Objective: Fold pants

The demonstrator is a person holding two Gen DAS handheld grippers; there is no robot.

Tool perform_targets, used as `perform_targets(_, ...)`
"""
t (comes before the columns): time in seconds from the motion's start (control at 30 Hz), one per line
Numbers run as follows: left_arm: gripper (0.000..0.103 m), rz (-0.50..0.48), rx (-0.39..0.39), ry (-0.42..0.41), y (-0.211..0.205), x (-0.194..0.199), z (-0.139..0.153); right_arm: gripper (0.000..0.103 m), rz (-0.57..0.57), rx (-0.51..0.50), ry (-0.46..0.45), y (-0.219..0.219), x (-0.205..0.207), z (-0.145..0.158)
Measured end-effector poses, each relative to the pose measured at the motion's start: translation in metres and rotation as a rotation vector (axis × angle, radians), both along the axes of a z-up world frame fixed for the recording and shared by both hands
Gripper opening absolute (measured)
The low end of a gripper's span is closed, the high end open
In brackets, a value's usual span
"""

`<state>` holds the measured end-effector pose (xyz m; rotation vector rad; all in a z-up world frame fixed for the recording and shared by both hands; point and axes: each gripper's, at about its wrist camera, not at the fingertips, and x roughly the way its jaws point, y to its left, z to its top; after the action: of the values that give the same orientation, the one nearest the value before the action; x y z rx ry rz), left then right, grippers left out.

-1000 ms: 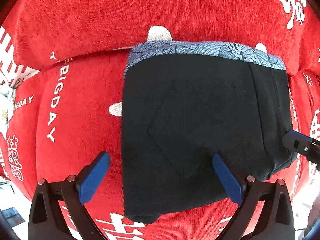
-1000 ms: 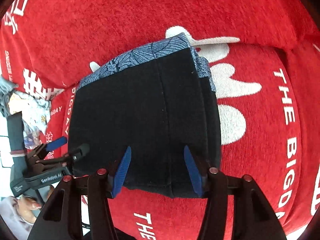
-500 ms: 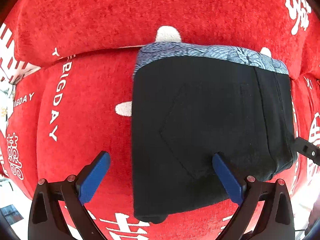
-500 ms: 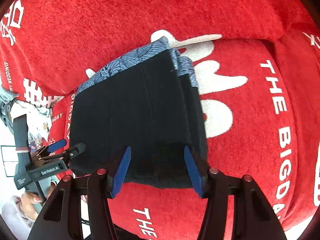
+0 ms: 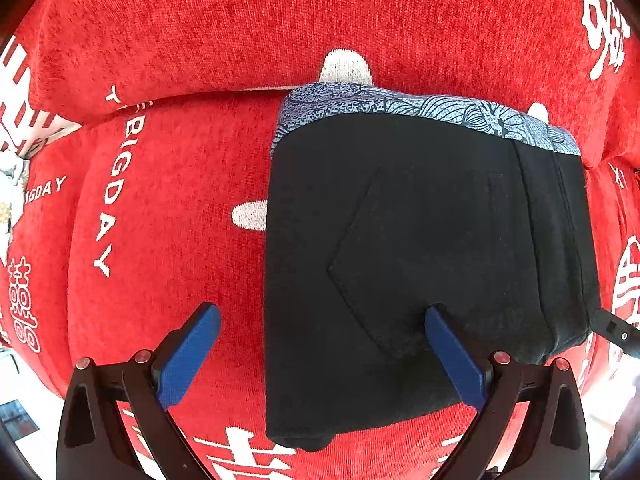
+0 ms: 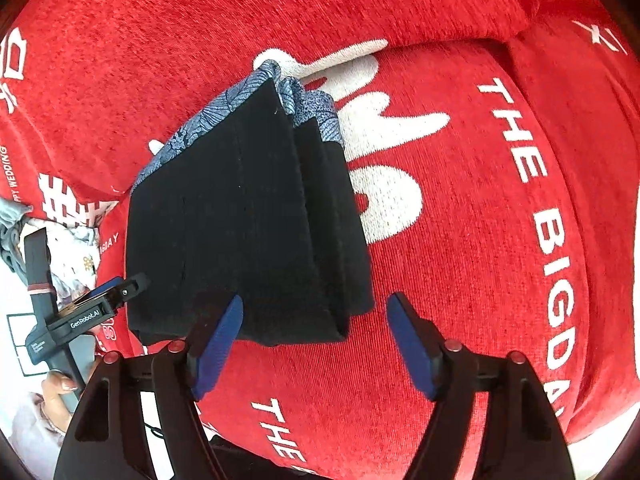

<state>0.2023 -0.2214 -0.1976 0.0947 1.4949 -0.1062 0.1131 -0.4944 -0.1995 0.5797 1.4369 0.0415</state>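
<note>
The black pants (image 5: 424, 248) lie folded into a compact rectangle on the red sofa seat (image 5: 160, 208), with a blue patterned band (image 5: 420, 106) along the far edge. They also show in the right wrist view (image 6: 244, 216). My left gripper (image 5: 320, 356) is open and empty, hovering over the stack's near left edge. My right gripper (image 6: 314, 344) is open and empty, just off the stack's near right corner. The left gripper's body (image 6: 84, 316) shows at the left of the right wrist view, and the right gripper's tip (image 5: 614, 330) at the right of the left wrist view.
The red sofa cover (image 6: 500, 200) carries white lettering and shapes. The backrest cushion (image 5: 280, 20) rises behind the pants. Pale printed fabric (image 6: 72, 240) lies at the sofa's left end. The seat's front edge (image 6: 400, 456) runs just below the grippers.
My right gripper has opened wider and shifted right, so the pants now sit left of its centre. My left gripper has shifted left a little; the pants stay put.
</note>
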Motion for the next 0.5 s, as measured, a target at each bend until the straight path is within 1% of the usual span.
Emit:
perform_targets(0.3, 0.102, -0.015, -0.041, 0.011, 0.009, 0.003, -0.004, 0.080, 0.024, 0.000, 0.003, 0.000, 0.006, 0.001)
perform_targets(0.5, 0.102, -0.027, -0.048, 0.018, 0.014, 0.009, -0.007, 0.082, 0.034, -0.023, 0.001, -0.006, 0.013, 0.004)
